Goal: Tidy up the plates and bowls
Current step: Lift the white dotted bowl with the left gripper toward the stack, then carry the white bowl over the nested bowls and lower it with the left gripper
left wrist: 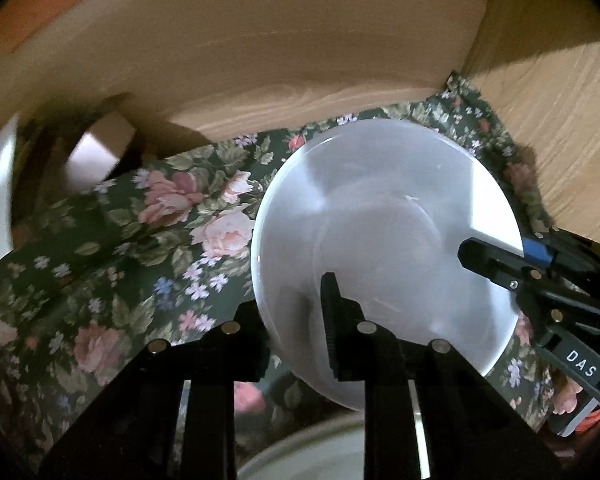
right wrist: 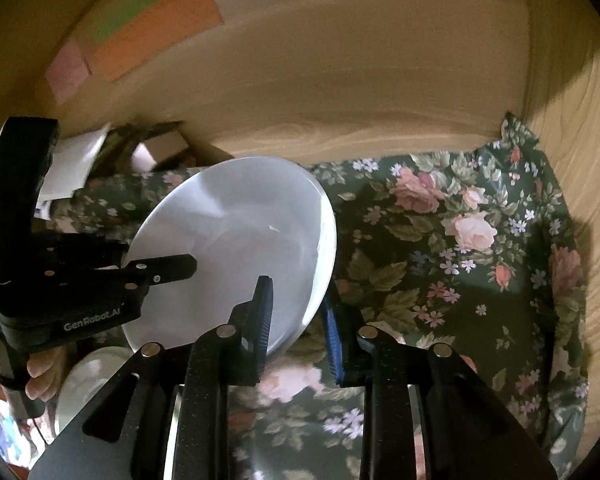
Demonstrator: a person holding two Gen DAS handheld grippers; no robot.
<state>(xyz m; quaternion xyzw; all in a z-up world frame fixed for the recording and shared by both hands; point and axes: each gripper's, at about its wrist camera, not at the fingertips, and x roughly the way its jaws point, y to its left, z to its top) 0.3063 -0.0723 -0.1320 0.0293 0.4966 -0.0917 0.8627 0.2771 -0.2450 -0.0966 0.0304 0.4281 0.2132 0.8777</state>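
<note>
Bowl (left wrist: 384, 216): white, wide, held tilted above the floral cloth (left wrist: 140, 220), clear of it as far as can be judged; rim pinched on two opposite sides.
Left gripper (left wrist: 296, 332): fingers narrow, clamped on the near rim, one finger inside the bowl and one outside under the wall.
Right gripper (right wrist: 300, 320): fingers narrow too, closed over the rim at the opposite side, black pad inside, blue pad outside.
Second dish (right wrist: 88, 380): pale, low at the edge of the right view, below the left gripper; bowl or plate, cannot tell.
Surroundings: wooden walls (left wrist: 300, 60) close behind and to the side; small boxes (left wrist: 100, 148) blurred at the far left corner of the cloth.
Slip risk: smooth glazed rim, thin bite on each side; likely to slide out if either hand eases or twists.
Twist risk: two hands on one rigid bowl; uneven lifting or pulling apart could lever the rim out of one pair of fingers, leaving the bowl hanging from the other.
Knock risk: tilted bowl near the wooden side wall; a swing to that side could chip the rim.
Landing risk: setting down onto the second dish at this tilt could strike edge first.
</note>
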